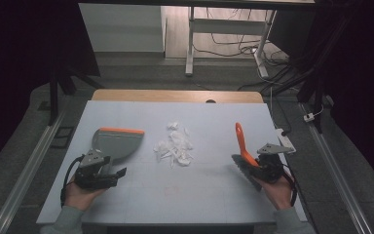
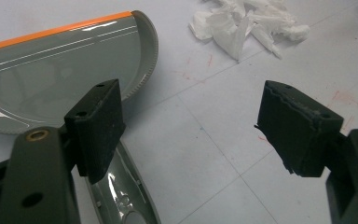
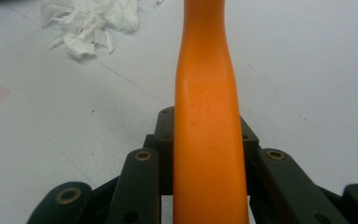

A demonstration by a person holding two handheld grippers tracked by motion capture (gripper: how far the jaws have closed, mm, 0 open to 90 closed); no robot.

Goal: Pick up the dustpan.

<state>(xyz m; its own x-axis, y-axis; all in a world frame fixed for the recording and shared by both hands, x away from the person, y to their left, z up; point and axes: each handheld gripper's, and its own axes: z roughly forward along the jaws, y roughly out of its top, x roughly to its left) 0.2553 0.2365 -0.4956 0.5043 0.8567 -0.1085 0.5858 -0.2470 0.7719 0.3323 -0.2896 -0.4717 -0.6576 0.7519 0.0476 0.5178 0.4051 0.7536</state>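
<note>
high view looks down on a pale blue-grey table (image 1: pixel 141 195) with a wooden far edge, dark floor and cables beyond, and a heap of torn white paper scraps (image 1: pixel 175 146) at its middle. left gripper (image 1: pixel 108 174) rests low at the near left, jaws spread wide with nothing between them, over the handle of a grey dustpan (image 1: pixel 117 142) with an orange lip. right gripper (image 1: pixel 251 163), at the near right, pinches the orange brush (image 1: pixel 241 140) handle, bristles toward the person.

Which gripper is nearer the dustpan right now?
Left. The left gripper hangs open right at the dustpan, one jaw beside its handle. The right gripper, shut on the orange brush, is across the paper scraps.
</note>
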